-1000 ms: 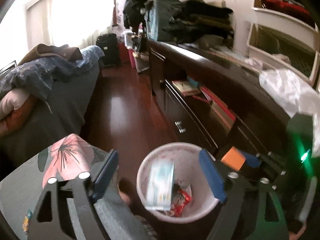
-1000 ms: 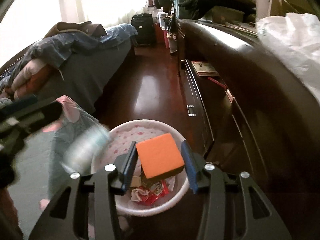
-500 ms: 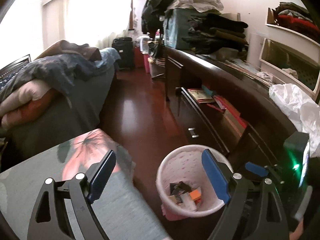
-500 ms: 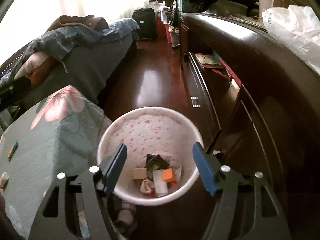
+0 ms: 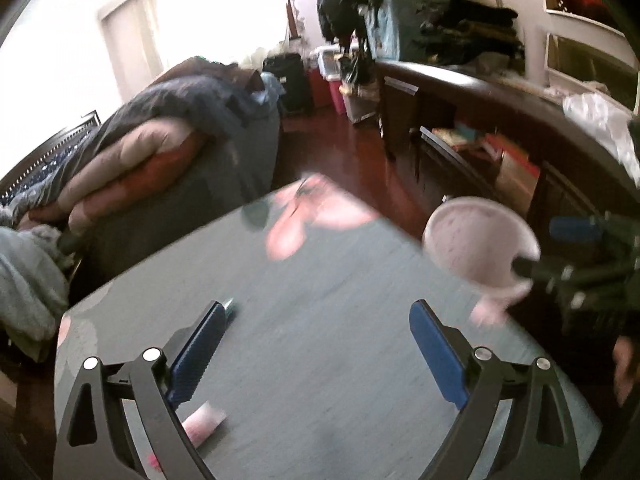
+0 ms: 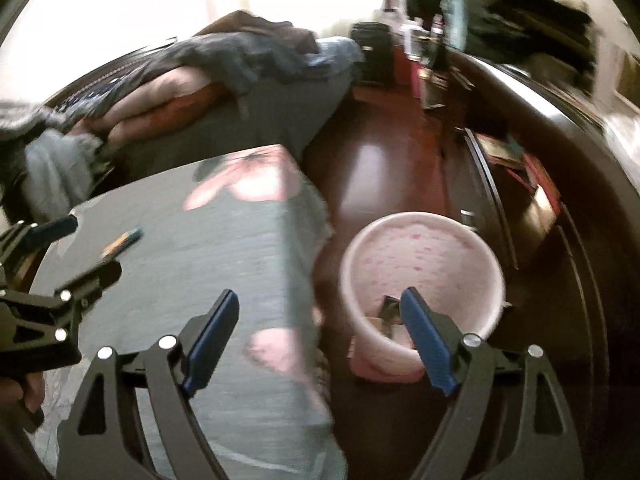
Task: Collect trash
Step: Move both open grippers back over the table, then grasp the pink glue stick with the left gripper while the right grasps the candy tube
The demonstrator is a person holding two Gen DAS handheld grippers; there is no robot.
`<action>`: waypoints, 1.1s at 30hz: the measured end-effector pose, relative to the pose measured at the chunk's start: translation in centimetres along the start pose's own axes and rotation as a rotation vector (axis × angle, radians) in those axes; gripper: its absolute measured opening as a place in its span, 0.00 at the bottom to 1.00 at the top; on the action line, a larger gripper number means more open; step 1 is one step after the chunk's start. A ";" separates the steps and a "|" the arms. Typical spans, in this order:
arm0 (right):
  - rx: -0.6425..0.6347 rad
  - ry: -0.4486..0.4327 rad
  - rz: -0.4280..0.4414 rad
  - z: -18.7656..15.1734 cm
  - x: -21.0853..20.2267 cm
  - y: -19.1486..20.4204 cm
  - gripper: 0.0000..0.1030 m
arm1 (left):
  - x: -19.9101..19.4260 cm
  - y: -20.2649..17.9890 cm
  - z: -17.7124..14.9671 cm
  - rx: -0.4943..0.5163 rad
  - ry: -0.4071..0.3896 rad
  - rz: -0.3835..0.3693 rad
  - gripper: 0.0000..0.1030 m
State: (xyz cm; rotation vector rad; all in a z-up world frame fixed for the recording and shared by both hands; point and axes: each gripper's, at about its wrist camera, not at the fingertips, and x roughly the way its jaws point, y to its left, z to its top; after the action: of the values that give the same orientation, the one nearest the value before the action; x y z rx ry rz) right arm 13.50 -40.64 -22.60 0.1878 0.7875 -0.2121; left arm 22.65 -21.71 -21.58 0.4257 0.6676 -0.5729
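A pink bin stands on the dark floor beside a table under a grey floral cloth; scraps lie at its bottom. My right gripper hangs over the table's edge and the bin's rim, jaws opening, nothing between them. My left gripper is over the cloth, jaws opening and empty too. On the cloth lie a small green-tipped stick and a pink wrapper. The right wrist view shows the stick beside the left gripper. In the left wrist view, the bin sits to the right.
A bed with heaped blankets lies behind the table. A long dark cabinet with an open drawer runs along the right wall, with a white plastic bag on top. A strip of red-brown floor runs between them.
The right gripper let go of the orange block, which now lies in the bin, and its jaws spread. Both grippers swung left, away from the bin and over the table.
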 end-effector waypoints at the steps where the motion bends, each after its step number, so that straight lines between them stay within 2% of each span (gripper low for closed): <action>1: -0.016 0.003 0.007 0.0 0.0 0.8 0.81 | 0.0 1.2 -1.0 -0.003 0.015 -0.002 0.90; 4: -0.065 0.016 0.025 0.0 0.3 3.4 0.82 | 0.0 4.5 -3.6 -0.016 0.060 -0.018 0.90; 6: -0.095 0.027 0.037 0.0 0.6 4.9 0.82 | 0.1 6.6 -5.2 -0.030 0.080 -0.060 0.90; 10: -0.130 0.038 0.056 0.0 1.0 7.4 0.82 | 0.9 9.1 -7.4 -0.034 0.115 -0.089 0.89; 12: -0.142 0.041 0.063 0.2 1.3 8.6 0.82 | 1.9 9.9 -8.2 -0.028 0.147 -0.102 0.76; 14: -0.156 0.044 0.066 0.3 1.5 9.6 0.82 | 2.7 10.6 -9.0 -0.036 0.175 -0.129 0.66; 16: -0.172 0.046 0.067 0.6 1.9 10.7 0.82 | 3.2 11.2 -9.3 -0.046 0.171 -0.171 0.61; 19: -0.203 0.047 0.078 1.2 2.7 12.5 0.82 | 3.1 11.5 -9.7 -0.027 0.151 -0.192 0.56; 24: -0.283 0.054 0.149 2.9 5.7 16.2 0.82 | 2.2 12.5 -10.7 -0.039 0.119 -0.237 0.22; 30: -0.451 0.075 0.263 4.8 10.9 20.7 0.82 | 0.7 14.4 -12.3 -0.107 0.114 -0.195 0.22; 33: -0.559 0.113 0.226 5.4 13.6 22.1 0.85 | -0.7 15.4 -12.9 -0.130 0.102 -0.157 0.22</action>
State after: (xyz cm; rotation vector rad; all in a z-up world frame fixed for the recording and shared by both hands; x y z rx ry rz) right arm 32.19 -22.27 -26.66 -0.2417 0.9016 0.2365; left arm 25.87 -2.73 -27.37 0.2836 0.8363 -0.6556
